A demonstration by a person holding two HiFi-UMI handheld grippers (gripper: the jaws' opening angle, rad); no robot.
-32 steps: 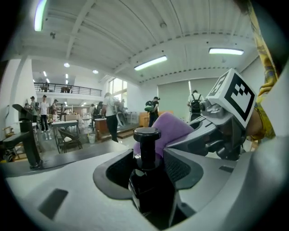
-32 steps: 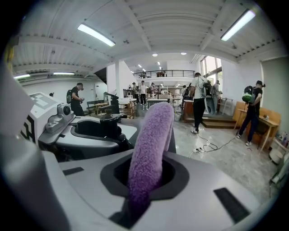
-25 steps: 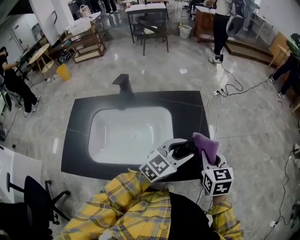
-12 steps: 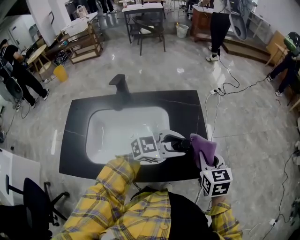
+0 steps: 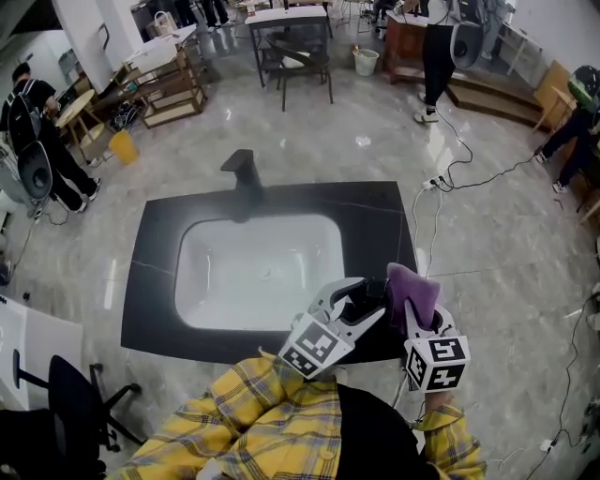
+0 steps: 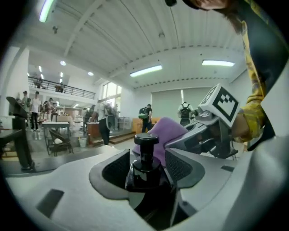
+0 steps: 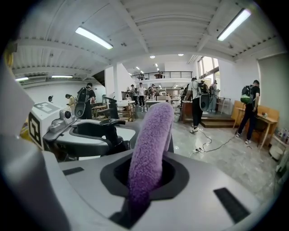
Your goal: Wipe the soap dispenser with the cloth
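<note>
Left gripper view: jaws just widened, your left gripper clasps the soap dispenser so the cloth clamped in your right gripper can rub it.

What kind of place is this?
Probably an open workshop or lab hall, not a bathroom: the sink counter stands alone on a polished floor, with work tables, loose cables and people around.

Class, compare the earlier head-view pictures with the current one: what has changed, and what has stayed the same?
The left gripper, turned sideways over the basin half a second ago, has swung back toward the front edge of the counter; its jaws have just been opening slightly, with the soap dispenser between them. The right gripper still holds the purple cloth beside the dispenser.
</note>
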